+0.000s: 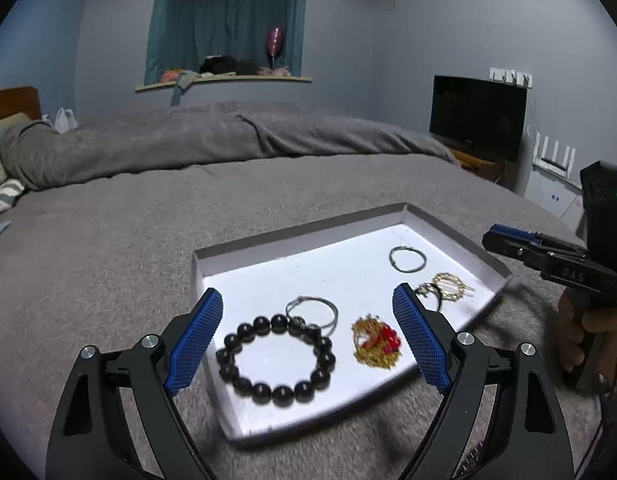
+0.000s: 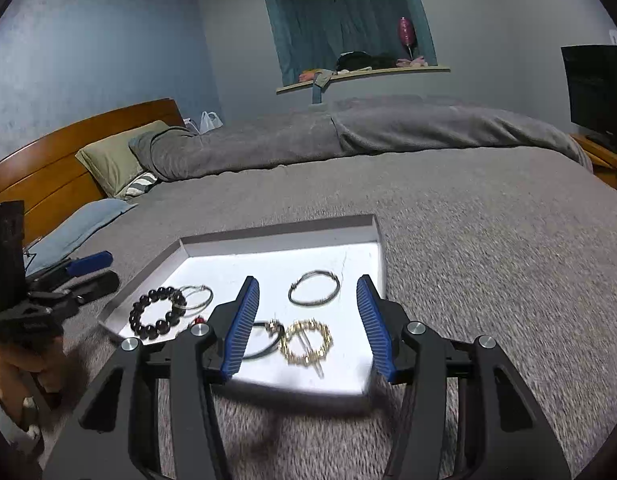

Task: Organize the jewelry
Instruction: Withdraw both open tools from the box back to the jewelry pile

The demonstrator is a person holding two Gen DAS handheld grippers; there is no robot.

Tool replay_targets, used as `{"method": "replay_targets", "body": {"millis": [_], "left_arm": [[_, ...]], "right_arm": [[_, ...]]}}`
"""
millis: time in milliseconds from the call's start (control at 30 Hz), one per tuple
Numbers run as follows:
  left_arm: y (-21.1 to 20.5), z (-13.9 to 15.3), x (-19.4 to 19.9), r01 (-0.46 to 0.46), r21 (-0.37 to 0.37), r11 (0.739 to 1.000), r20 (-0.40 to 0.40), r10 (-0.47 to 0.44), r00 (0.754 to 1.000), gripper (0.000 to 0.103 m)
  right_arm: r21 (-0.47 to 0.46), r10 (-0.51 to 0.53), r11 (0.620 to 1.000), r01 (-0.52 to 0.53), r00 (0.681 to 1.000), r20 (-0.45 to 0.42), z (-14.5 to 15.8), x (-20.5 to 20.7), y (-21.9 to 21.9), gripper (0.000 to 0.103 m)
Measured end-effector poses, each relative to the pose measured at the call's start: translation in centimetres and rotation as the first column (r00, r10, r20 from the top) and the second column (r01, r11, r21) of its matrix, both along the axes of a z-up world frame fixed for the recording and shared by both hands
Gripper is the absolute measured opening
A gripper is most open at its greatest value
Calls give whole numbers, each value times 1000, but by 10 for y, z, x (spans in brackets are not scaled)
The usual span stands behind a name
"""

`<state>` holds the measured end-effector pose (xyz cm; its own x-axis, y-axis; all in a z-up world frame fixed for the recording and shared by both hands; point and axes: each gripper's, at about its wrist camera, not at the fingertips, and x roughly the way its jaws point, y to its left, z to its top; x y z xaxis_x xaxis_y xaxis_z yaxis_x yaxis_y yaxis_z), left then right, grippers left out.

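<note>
Grey bedding (image 1: 188,216) is covering a wide bed in a blue-walled bedroom, with a curtained window nook (image 1: 224,20) sitting behind it and a dark television (image 1: 478,116) standing off to one side. Lying flat on the bedding is a shallow white tray (image 1: 348,268), and every piece of jewelry is sitting inside it.

Seen from the left wrist camera, a black bead bracelet (image 1: 276,360) is lying near the tray's near left corner, overlapping a thin silver hoop (image 1: 312,312) just behind it. Beside the beads, along the near edge, a tangle of gold chain with red stones (image 1: 375,340) is resting. A dark cord bracelet (image 1: 407,259) is lying toward the far right corner, well apart from the beads. Closer to the right edge, a round gold hair clip (image 1: 448,286) is touching a dark ring-shaped piece (image 2: 264,338) that is partly hidden by a finger.

Both tools are hovering over the tray's near edge, each gripping nothing. The left gripper (image 1: 308,340) is standing with its 2 blue pads wide apart, framing the beads and the gold tangle. The right gripper (image 2: 308,326) is also standing with its pads apart, the gold clip showing between them. A hand (image 1: 584,328) is gripping the right tool's handle.
</note>
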<state>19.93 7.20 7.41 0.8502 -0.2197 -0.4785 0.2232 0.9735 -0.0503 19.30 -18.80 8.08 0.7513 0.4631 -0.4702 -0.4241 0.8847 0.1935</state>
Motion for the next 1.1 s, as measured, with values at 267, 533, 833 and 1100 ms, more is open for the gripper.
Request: {"method": "replay_targets", "body": {"millis": [267, 533, 833, 1100], "left_arm": [[-1, -16, -44, 120, -36, 992, -39, -122, 992, 87], [-7, -28, -65, 201, 17, 979, -41, -200, 979, 87], [-19, -30, -84, 286, 49, 957, -65, -282, 957, 87], [-32, -31, -86, 321, 84, 943, -63, -317, 946, 87]], "right_arm": [[77, 26, 997, -21, 998, -60, -6, -22, -21, 51], [52, 80, 996, -76, 992, -94, -14, -43, -23, 52], [-8, 272, 960, -279, 941, -202, -27, -63, -2, 55], [-89, 380, 909, -406, 899, -218, -31, -84, 22, 54]]}}
